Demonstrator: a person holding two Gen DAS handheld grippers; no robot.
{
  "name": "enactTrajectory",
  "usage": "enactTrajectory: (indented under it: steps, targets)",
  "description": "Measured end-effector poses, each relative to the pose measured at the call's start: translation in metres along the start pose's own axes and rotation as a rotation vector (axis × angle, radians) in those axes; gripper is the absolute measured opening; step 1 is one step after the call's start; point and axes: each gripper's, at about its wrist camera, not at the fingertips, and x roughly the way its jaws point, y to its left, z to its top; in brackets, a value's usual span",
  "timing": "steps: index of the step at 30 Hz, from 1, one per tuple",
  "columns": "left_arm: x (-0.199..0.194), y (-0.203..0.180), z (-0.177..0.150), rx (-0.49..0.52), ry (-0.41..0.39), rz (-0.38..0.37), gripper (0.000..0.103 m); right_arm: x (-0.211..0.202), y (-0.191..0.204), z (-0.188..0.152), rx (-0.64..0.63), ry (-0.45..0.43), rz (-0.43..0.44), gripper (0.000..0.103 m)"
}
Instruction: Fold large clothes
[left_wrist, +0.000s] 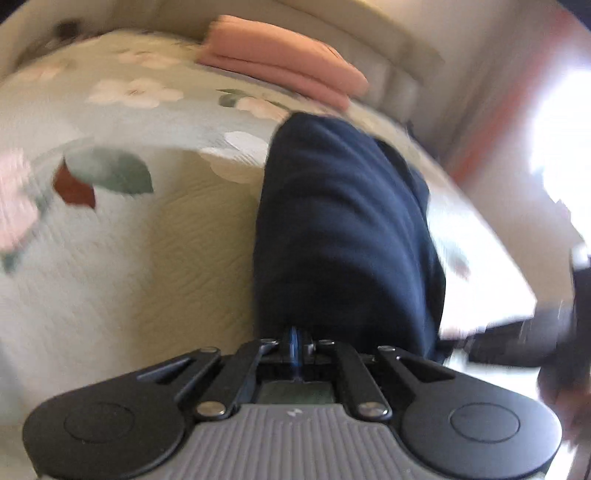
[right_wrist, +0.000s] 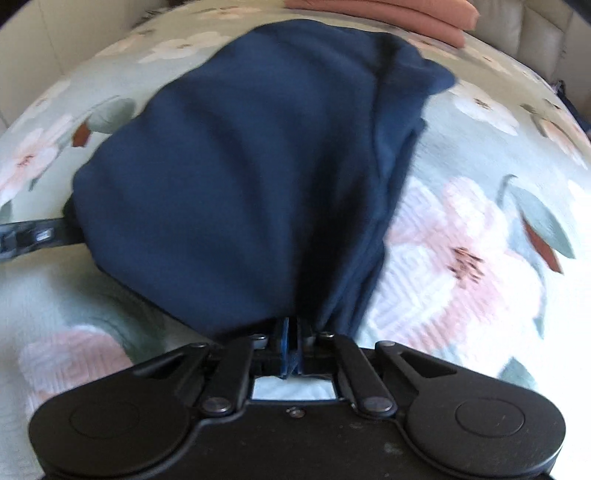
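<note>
A navy blue garment lies stretched over a floral bedspread. My left gripper is shut on one edge of it, with cloth pinched between the fingertips. In the right wrist view the same navy garment spreads wide ahead, and my right gripper is shut on its near edge. The left gripper's fingers reach in from the left at the garment's far side. Both views are motion blurred.
A folded pink cloth stack lies at the far end of the bed, also in the right wrist view. A beige padded headboard stands behind it. The bed's right edge drops off near bright window light.
</note>
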Motion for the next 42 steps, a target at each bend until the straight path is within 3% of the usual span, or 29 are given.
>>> enactTrajectory:
  steps: [2, 4, 8, 10, 12, 15, 17, 21, 22, 23, 24, 25, 27, 29, 31, 34, 39, 41, 42]
  targets:
    - [-0.02, 0.0, 0.012, 0.09, -0.006, -0.002, 0.008, -0.013, -0.012, 0.001, 0.023, 0.001, -0.012, 0.0]
    - [-0.037, -0.009, 0.033, 0.171, -0.055, -0.013, 0.008, -0.035, -0.022, 0.009, 0.054, -0.06, 0.01, 0.001]
    - [-0.02, -0.04, 0.077, 0.283, -0.152, -0.091, 0.009, -0.057, -0.009, 0.042, 0.015, -0.211, -0.013, 0.002]
    - [0.008, -0.055, 0.085, 0.336, -0.131, -0.142, 0.009, -0.045, 0.002, 0.053, -0.009, -0.231, -0.024, 0.003]
    - [0.041, -0.06, 0.081, 0.365, -0.016, -0.233, 0.011, -0.022, 0.015, 0.056, -0.044, -0.229, -0.023, 0.003]
    - [0.065, -0.054, 0.053, 0.416, 0.045, -0.261, 0.009, 0.014, 0.023, 0.04, -0.143, -0.141, -0.113, 0.002]
    - [0.065, -0.042, 0.044, 0.384, 0.075, -0.29, 0.006, 0.028, 0.024, 0.018, -0.183, -0.101, -0.141, 0.002]
    - [0.056, -0.019, 0.04, 0.332, 0.145, -0.337, 0.003, 0.014, 0.024, 0.001, -0.237, -0.126, -0.18, 0.002]
    - [0.054, -0.016, 0.038, 0.346, 0.173, -0.329, 0.003, 0.008, 0.018, 0.003, -0.22, -0.129, -0.201, 0.003]
    - [0.056, -0.016, 0.032, 0.384, 0.211, -0.276, 0.011, 0.002, 0.013, 0.006, -0.208, -0.147, -0.234, 0.003]
    - [0.06, -0.017, 0.024, 0.439, 0.235, -0.182, 0.012, -0.003, 0.007, 0.011, -0.206, -0.181, -0.268, 0.004]
    - [0.062, -0.016, 0.016, 0.467, 0.252, -0.15, 0.012, -0.009, 0.003, 0.019, -0.227, -0.238, -0.312, 0.004]
    - [0.066, -0.012, 0.012, 0.432, 0.274, -0.164, 0.013, -0.011, 0.003, 0.042, -0.308, -0.35, -0.413, 0.006]
    - [0.058, -0.013, 0.018, 0.382, 0.247, -0.214, 0.013, -0.005, 0.009, 0.069, -0.381, -0.428, -0.469, 0.015]
    - [0.041, -0.018, 0.024, 0.36, 0.221, -0.276, 0.013, 0.009, 0.016, 0.095, -0.455, -0.495, -0.498, 0.016]
    - [0.012, -0.024, 0.04, 0.336, 0.202, -0.414, 0.015, 0.039, 0.022, 0.121, -0.554, -0.524, -0.521, 0.016]
    - [0.003, -0.021, 0.077, 0.286, 0.031, -0.401, 0.024, 0.103, 0.032, 0.131, -0.794, -0.521, -0.616, 0.016]
    - [0.024, -0.019, 0.083, 0.263, 0.03, -0.398, 0.024, 0.116, 0.022, 0.122, -0.804, -0.468, -0.615, 0.012]
    - [0.036, -0.019, 0.081, 0.261, 0.055, -0.401, 0.02, 0.118, 0.015, 0.122, -0.756, -0.441, -0.574, 0.008]
